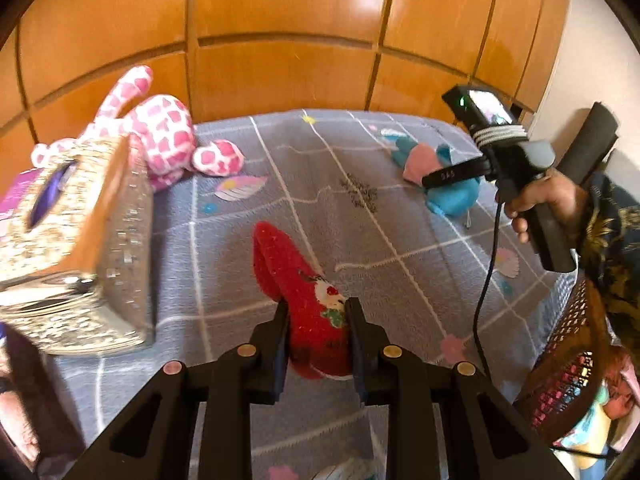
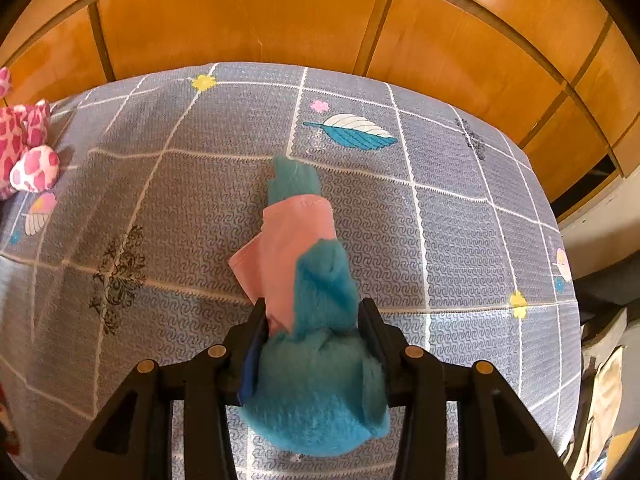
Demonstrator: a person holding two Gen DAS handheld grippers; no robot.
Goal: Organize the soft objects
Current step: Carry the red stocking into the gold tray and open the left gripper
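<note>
From the left wrist, the left tool point(image 1: 316, 320) pinches a fuzzy red sock point(image 1: 300, 280) above the grey checked bed point(image 1: 400, 240), seemingly for sorting, while from the right wrist the right tool point(image 2: 314, 328) clamps a blue-and-pink plush toy point(image 2: 316, 320) resting on it

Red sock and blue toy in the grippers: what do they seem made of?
Red sock: fuzzy knit, probably fleece-like yarn; matte, hairy nap, with an embroidered or knitted figure. Blue toy: plush, likely synthetic fur; long fluffy pile, with smooth pink fabric panel, possibly cotton or felt.
</note>
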